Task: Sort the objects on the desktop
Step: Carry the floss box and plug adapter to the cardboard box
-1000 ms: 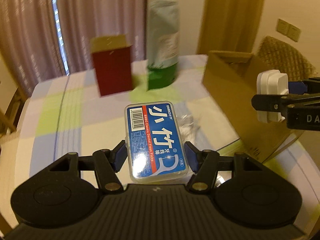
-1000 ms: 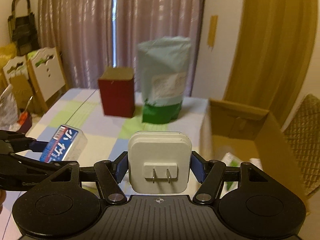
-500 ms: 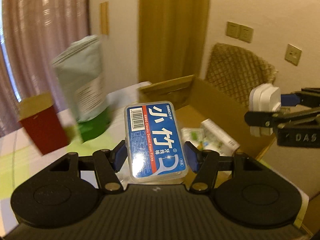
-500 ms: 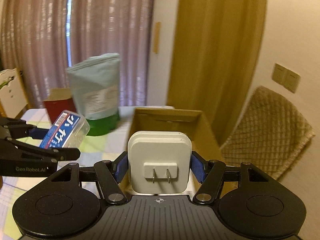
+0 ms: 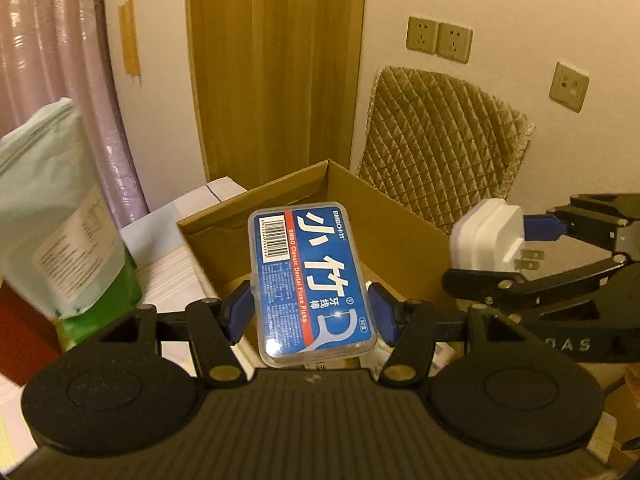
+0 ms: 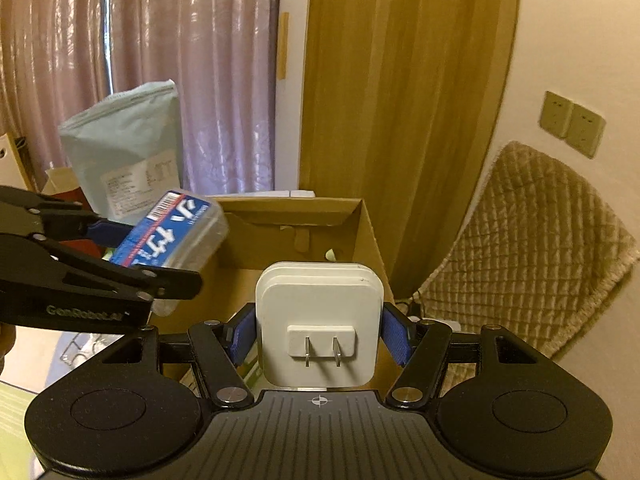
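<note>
My left gripper (image 5: 310, 314) is shut on a clear dental floss pick box (image 5: 310, 280) with a blue label, held above the open cardboard box (image 5: 400, 236). My right gripper (image 6: 320, 334) is shut on a white plug adapter (image 6: 318, 320), its two prongs facing the camera, also over the cardboard box (image 6: 304, 220). The left wrist view shows the adapter (image 5: 486, 240) at the right, level with the floss box. In the right wrist view the floss box (image 6: 176, 232) hangs at the left. Small packages lie inside the cardboard box, mostly hidden.
A tall pale-green pouch (image 5: 52, 216) stands left of the cardboard box, with a red box (image 5: 20, 320) beside it. A quilted chair back (image 5: 440, 152) stands behind the box by the wall. Curtains (image 6: 180, 60) hang behind the table.
Both grippers have swung right from over the chequered tablecloth to above the open cardboard box, each carrying its object. The two grippers now sit closer together.
</note>
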